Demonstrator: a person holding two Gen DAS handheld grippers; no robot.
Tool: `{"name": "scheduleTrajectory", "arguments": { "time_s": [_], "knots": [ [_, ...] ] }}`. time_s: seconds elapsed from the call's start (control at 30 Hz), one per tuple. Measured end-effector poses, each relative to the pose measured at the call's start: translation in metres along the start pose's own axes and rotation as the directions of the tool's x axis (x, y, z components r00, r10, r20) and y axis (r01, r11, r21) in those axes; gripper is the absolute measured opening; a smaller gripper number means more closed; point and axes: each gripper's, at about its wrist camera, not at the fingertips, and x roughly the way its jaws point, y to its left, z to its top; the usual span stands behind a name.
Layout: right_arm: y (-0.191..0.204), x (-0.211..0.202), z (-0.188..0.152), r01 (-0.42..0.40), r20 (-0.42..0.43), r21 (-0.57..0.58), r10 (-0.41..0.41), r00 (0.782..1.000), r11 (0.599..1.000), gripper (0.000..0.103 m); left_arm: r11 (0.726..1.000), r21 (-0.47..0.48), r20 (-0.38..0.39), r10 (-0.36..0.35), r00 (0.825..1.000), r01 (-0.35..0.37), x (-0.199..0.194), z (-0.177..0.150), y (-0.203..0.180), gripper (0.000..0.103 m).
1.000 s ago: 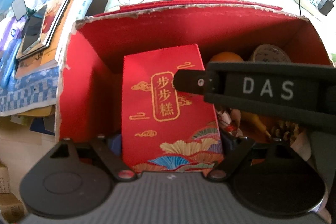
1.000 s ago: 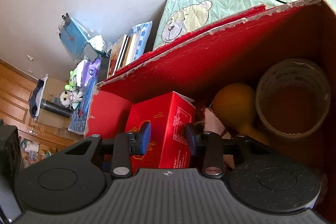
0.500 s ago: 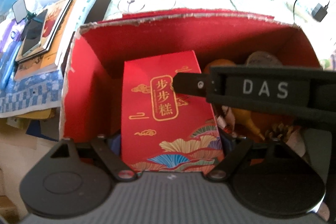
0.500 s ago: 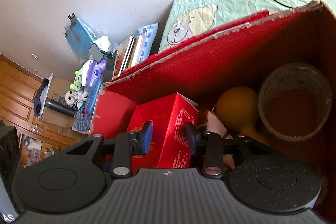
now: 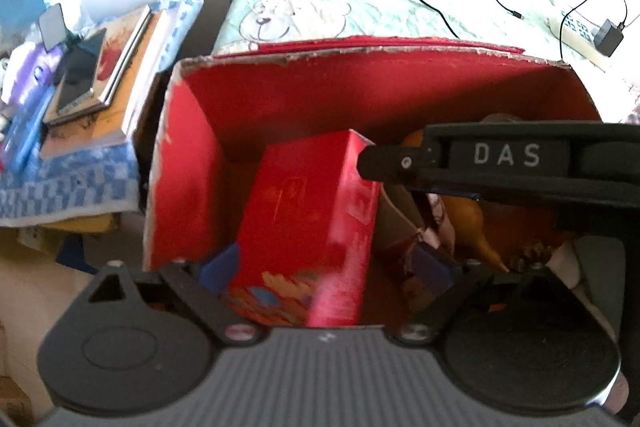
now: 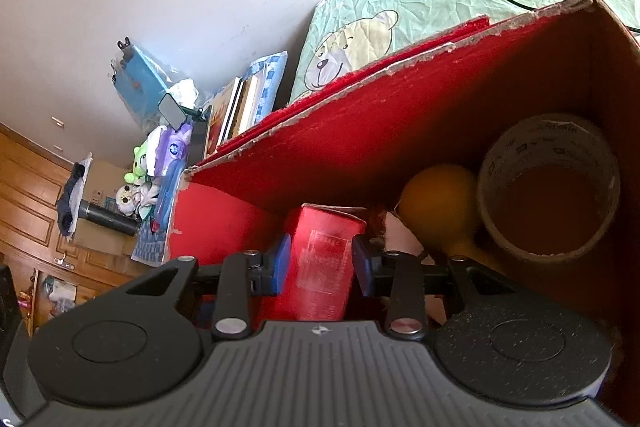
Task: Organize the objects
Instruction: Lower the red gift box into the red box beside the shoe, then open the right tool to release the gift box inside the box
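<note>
Left wrist view: the left gripper hangs over a large open red cardboard box with torn grey edges. Its blue-padded fingers stand wide, with clear space between the right-hand pad and the tall red printed carton that stands tilted inside the big box, towards its left side; the gripper is released, grasping nothing. The carton looks motion-blurred. The black right gripper, marked "DAS", reaches in from the right, its tip at the carton's upper corner. To the right of the carton lies an orange gourd-shaped object. Outside the box, a stack of books sits on a blue checked cloth, and a black cable lies on a pale green bear-print sheet.

Right wrist view: the right gripper straddles the narrow side of the same red carton, blue pads pressed close on either side, apparently clenched on it. Further right in the box sit the orange gourd and a wide roll of brown packing tape, touching each other.
</note>
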Motion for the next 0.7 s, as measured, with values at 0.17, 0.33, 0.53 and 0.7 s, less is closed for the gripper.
{"name": "scheduleTrajectory", "arguments": {
  "time_s": [0.17,0.33,0.53,0.7],
  "knots": [
    [0.0,0.001,0.0,0.008,-0.003,0.007,-0.008,1.0,1.0,0.038,1.0,0.012,0.011,0.009,1.0,-0.009,0.001,0.001,-0.004,0.092],
    [-0.001,0.002,-0.001,0.018,-0.009,0.012,-0.018,1.0,1.0,0.038,1.0,0.017,0.013,0.007,1.0,-0.007,0.002,-0.001,-0.005,0.089],
    [0.0,0.008,0.0,0.003,-0.065,-0.015,-0.004,0.998,1.0,0.038,1.0,0.029,0.036,0.007,0.999,-0.008,0.0,-0.005,-0.004,0.086],
    [0.007,0.012,-0.002,-0.021,-0.089,-0.078,0.014,0.996,0.997,0.032,0.999,0.033,0.047,-0.008,0.999,0.006,-0.003,-0.008,-0.001,0.084]
  ]
}}
